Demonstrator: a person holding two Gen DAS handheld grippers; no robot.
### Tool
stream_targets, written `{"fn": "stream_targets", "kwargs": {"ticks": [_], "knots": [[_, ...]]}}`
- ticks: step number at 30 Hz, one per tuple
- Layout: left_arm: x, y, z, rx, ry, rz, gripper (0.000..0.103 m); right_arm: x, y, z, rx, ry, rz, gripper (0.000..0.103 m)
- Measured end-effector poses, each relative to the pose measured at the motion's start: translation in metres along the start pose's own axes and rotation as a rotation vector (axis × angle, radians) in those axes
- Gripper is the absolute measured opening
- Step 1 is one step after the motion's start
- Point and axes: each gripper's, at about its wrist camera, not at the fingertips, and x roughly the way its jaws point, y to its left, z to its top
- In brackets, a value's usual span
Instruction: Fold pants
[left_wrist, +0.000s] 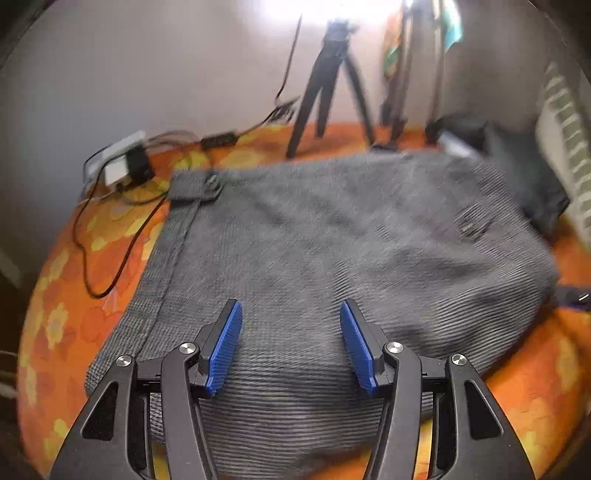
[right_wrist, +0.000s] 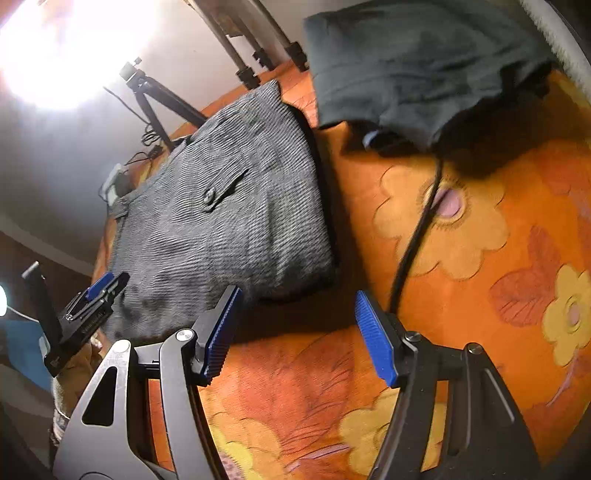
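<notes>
Grey checked pants (left_wrist: 332, 251) lie folded into a compact rectangle on the orange flowered bedspread (left_wrist: 110, 258); the waistband with a button is at the far left, a buttoned back pocket at the right. My left gripper (left_wrist: 291, 332) is open and empty, just above the near edge of the pants. In the right wrist view the pants (right_wrist: 229, 206) lie ahead to the left. My right gripper (right_wrist: 295, 332) is open and empty over the bedspread (right_wrist: 461, 295), beside the pants' near right corner. The left gripper (right_wrist: 96, 291) shows at the pants' left edge.
A dark green garment (right_wrist: 413, 66) lies past the pants at the right. A black cable (right_wrist: 417, 236) runs across the bedspread ahead of my right gripper. Tripods (left_wrist: 328, 88), cables and a power strip (left_wrist: 122, 162) stand at the far edge by the wall.
</notes>
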Motion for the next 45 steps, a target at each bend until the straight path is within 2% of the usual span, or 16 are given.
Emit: {"fn": "stream_targets", "kwargs": {"ticks": [3, 8, 15, 22, 26, 30, 33, 36, 37, 40, 43, 45], "knots": [[-0.004, -0.015, 0.001, 0.051, -0.014, -0.013, 0.054, 0.008, 0.009, -0.001, -0.011, 0.006, 0.017, 0.066], [0.017, -0.028, -0.004, 0.075, 0.048, -0.032, 0.054, 0.027, 0.019, 0.0, 0.008, 0.019, 0.051, 0.066], [0.029, -0.03, -0.01, 0.078, 0.074, -0.039, 0.055, 0.031, 0.016, 0.003, 0.108, -0.015, 0.151, 0.066], [0.029, -0.03, -0.011, 0.08, 0.072, -0.046, 0.055, 0.035, 0.013, 0.011, 0.153, -0.042, 0.114, 0.066], [0.027, -0.028, -0.009, 0.059, 0.065, -0.053, 0.054, 0.035, 0.011, 0.014, 0.19, -0.059, 0.122, 0.063], [0.021, -0.029, 0.001, 0.037, 0.02, -0.078, 0.054, 0.027, 0.007, 0.013, 0.25, -0.083, 0.18, 0.063], [0.029, -0.035, 0.006, 0.037, 0.023, -0.077, 0.054, 0.027, 0.007, 0.013, 0.24, -0.09, 0.16, 0.063], [0.042, -0.045, 0.004, 0.049, 0.052, -0.082, 0.054, 0.031, 0.01, 0.011, 0.209, -0.084, 0.122, 0.052], [0.045, -0.049, 0.002, 0.066, 0.054, -0.073, 0.054, 0.031, 0.011, 0.012, 0.197, -0.088, 0.108, 0.043], [0.046, -0.053, -0.004, 0.093, 0.025, -0.056, 0.055, 0.026, 0.018, 0.015, 0.149, -0.105, 0.073, 0.029], [0.04, -0.048, -0.002, 0.083, 0.027, -0.055, 0.054, 0.02, 0.037, 0.016, 0.047, -0.128, 0.005, 0.024], [0.026, -0.039, -0.002, 0.042, -0.002, -0.071, 0.054, 0.016, 0.048, 0.017, -0.006, -0.146, -0.029, 0.021]]}}
